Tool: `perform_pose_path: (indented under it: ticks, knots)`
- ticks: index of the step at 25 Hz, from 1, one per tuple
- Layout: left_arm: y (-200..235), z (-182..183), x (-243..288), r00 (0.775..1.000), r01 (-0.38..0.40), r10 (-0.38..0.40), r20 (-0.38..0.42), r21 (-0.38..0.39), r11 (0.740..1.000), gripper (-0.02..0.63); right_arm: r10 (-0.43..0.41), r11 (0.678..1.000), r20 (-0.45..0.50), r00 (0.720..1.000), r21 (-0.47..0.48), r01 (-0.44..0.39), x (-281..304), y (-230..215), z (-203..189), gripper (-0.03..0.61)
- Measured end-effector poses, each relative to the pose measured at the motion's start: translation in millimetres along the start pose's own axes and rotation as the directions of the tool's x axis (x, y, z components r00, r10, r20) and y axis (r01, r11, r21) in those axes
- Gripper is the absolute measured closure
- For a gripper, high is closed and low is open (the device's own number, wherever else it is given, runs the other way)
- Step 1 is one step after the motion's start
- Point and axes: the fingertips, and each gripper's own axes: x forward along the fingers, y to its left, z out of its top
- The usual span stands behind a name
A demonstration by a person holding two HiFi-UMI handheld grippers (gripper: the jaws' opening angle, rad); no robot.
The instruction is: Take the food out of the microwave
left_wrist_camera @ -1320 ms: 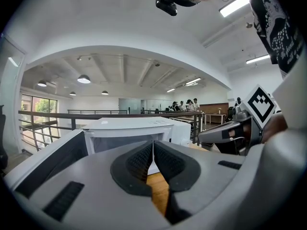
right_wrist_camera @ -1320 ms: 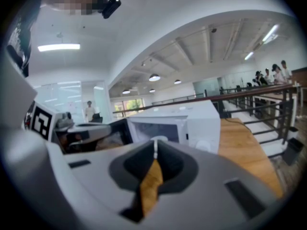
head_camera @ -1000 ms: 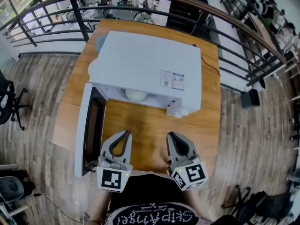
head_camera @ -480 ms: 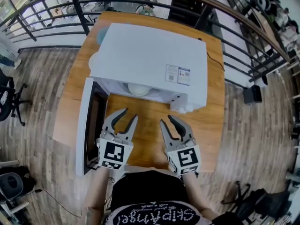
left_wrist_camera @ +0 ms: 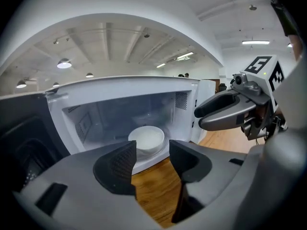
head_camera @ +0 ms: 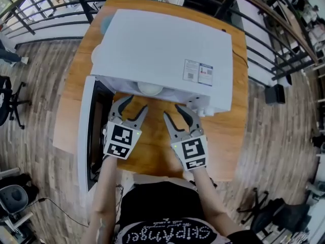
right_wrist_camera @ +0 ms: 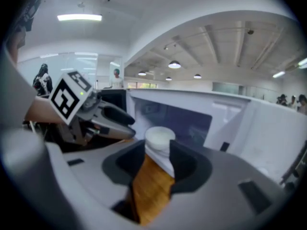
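A white microwave (head_camera: 162, 50) stands on a wooden table (head_camera: 226, 131) with its door (head_camera: 85, 136) swung open to the left. Inside sits a white bowl (head_camera: 150, 89), also seen in the left gripper view (left_wrist_camera: 146, 139) and the right gripper view (right_wrist_camera: 159, 137). My left gripper (head_camera: 134, 105) and right gripper (head_camera: 175, 112) hover side by side over the table just in front of the opening, short of the bowl. Both sets of jaws are opening, with nothing between them (left_wrist_camera: 151, 159) (right_wrist_camera: 157, 162). What the bowl holds is hidden.
The open door juts past the table's front-left edge, close beside my left gripper. The microwave's control-side front (head_camera: 205, 105) sits just beyond my right gripper. A black railing (head_camera: 264, 19) runs behind the table, and an office chair (head_camera: 7, 103) stands on the floor at left.
Both grippers have moved forward and down from the table's near edge to the microwave opening. Their jaws have gone from shut to spread apart.
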Motion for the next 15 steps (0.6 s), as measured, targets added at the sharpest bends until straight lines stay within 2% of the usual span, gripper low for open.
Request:
perform_pose_path:
  ticks: [10,15]
  knots:
    - [12.7,-35.6,36.6,0.993,0.054,-0.048,-0.11,0.045,0.998,0.35,-0.003,1.0,-0.07,0.998,-0.023,0.002,47.2,-5.3,-24.1,0.416]
    - [18.1,-46.3,54.7,0.984,0.07,-0.051,-0.168,0.11,0.991,0.326,-0.016,0.999,-0.126,0.992,-0.054,0.009,64.9,-13.6,-33.3,0.399]
